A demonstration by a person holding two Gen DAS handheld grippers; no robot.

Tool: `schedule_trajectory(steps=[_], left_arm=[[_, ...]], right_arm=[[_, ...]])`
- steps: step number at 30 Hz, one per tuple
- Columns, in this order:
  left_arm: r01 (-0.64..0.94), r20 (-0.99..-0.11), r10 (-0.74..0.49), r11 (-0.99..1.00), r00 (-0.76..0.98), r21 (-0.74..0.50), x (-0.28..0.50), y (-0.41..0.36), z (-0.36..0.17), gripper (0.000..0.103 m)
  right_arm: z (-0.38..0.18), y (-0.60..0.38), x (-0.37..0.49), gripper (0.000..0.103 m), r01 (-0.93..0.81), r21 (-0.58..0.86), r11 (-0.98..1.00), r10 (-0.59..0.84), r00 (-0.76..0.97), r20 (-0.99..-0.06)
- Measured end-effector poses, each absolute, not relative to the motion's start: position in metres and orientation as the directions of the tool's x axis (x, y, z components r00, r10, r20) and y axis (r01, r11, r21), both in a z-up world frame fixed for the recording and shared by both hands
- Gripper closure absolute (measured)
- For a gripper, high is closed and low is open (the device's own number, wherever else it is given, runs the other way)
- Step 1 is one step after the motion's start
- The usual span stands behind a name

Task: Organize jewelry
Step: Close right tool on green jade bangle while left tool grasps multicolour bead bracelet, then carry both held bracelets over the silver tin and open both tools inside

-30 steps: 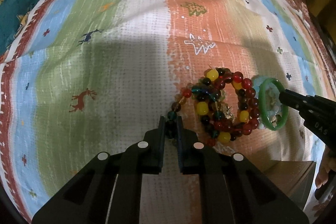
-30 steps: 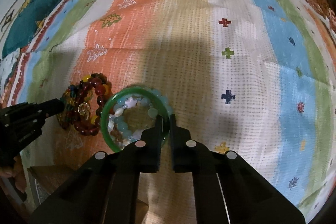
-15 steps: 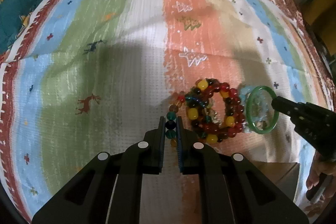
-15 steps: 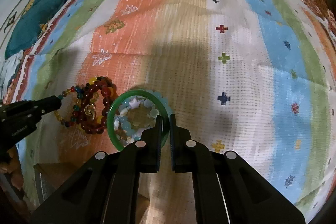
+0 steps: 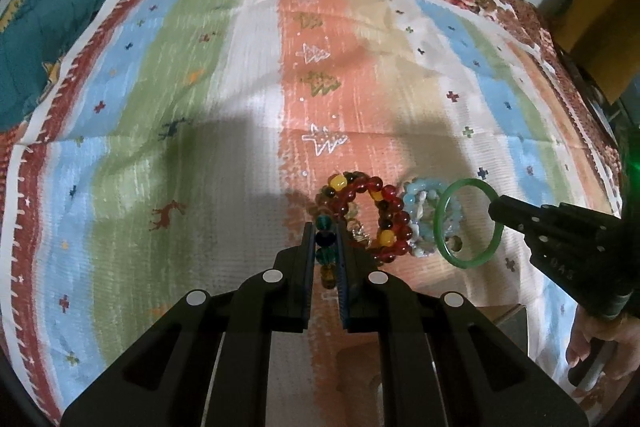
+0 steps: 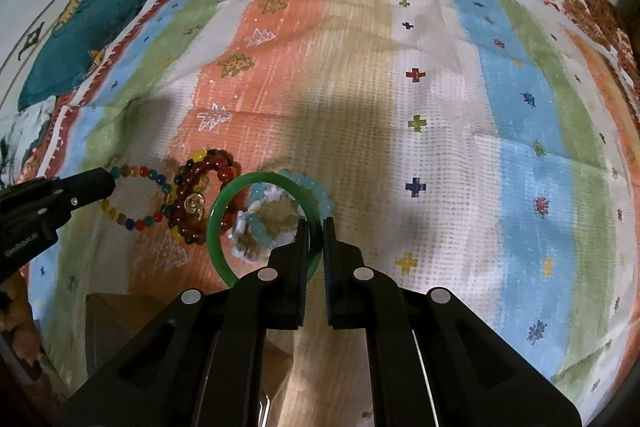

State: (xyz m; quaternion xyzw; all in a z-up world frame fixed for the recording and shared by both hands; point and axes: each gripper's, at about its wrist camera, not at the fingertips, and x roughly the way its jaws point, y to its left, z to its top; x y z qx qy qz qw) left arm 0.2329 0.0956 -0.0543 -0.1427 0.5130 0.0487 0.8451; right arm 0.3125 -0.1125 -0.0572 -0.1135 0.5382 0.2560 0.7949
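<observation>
Striped cloth (image 6: 440, 147), left hand-held gripper (image 5: 325, 239) pinching multicoloured bead bracelet (image 6: 136, 199), right hand-held gripper (image 6: 316, 239) clamping glossy green bangle (image 6: 224, 203)

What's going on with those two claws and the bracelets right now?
Left gripper shut on the multicoloured bead bracelet. Right gripper shut on the green bangle. Dark red bracelet and pale blue bracelet on the cloth. Nothing in the way.
</observation>
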Motion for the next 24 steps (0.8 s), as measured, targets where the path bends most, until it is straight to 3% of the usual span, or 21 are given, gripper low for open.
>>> schedule_trajectory(steps=[24], left_arm=[[-0.182, -0.810, -0.101, 0.952, 0.578, -0.248, 0.186, 0.073, 0.000, 0.094]], right_arm=[[-0.003, -0.132, 0.267, 0.095, -0.549, 0.143, 0.824, 0.384, 0.353, -0.853]])
